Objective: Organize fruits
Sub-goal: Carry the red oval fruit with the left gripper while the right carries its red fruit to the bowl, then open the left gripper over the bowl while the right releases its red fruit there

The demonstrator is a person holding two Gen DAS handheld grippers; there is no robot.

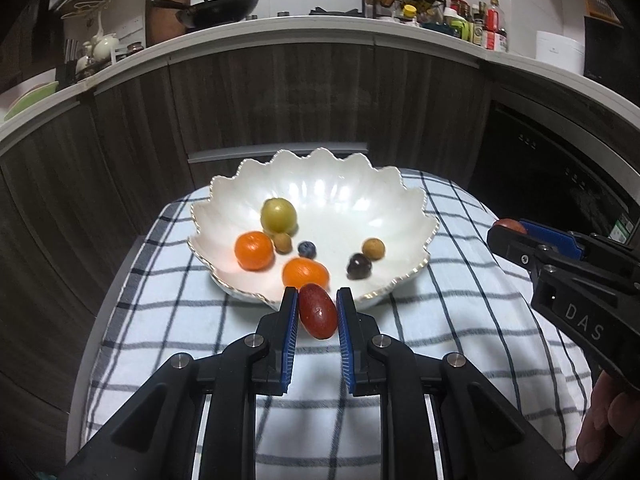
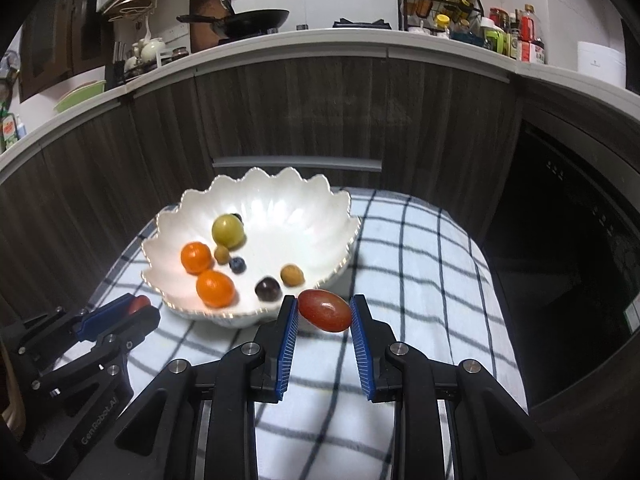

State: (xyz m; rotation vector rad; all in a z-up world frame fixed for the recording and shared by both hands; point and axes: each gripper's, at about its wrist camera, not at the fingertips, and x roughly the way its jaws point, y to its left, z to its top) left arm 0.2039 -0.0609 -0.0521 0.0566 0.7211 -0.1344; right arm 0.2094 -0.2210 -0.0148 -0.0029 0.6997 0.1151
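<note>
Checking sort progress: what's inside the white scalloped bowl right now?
Inside the white scalloped bowl: green fruit, two oranges, blueberry, dark grape, two small brown fruits. Something dark behind the green fruit is mostly hidden.

White raised letters "DAS" stand on the black body of the right gripper (image 1: 516, 240), at the right edge of the left wrist view, to the right of the scalloped white bowl (image 1: 360, 184). In the right wrist view, "GenRobot.AI" runs along the black body of the left gripper (image 2: 138, 308), low and left of that bowl. Labels on the bottles (image 2: 524, 40) on the counter behind are too small to read.
</note>
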